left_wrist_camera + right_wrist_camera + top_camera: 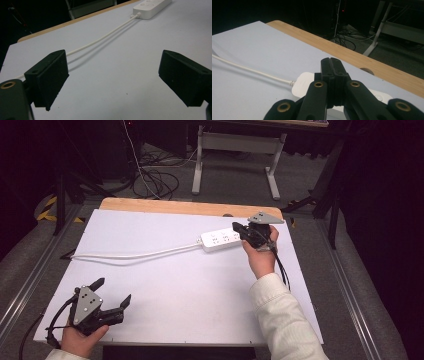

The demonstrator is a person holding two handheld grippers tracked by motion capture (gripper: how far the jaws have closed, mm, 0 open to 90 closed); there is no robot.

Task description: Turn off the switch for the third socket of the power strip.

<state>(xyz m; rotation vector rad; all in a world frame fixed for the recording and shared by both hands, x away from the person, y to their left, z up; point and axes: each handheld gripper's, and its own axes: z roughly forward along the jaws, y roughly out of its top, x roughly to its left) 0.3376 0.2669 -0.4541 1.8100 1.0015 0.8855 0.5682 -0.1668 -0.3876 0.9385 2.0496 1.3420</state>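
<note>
A white power strip lies on the white table top toward the far right, its white cable trailing left across the surface. My right gripper hovers over the strip's right end with its jaws shut and nothing between them. In the right gripper view those closed jaws point past the strip and its cable. My left gripper stands open at the near left corner, held in a hand. The left gripper view has its wide-apart jaws aimed along the cable toward the strip.
A bare wooden strip with a round hole runs along the table's far edge. Beyond it stand a grey desk frame and tangled floor cables. Metal rails flank the table.
</note>
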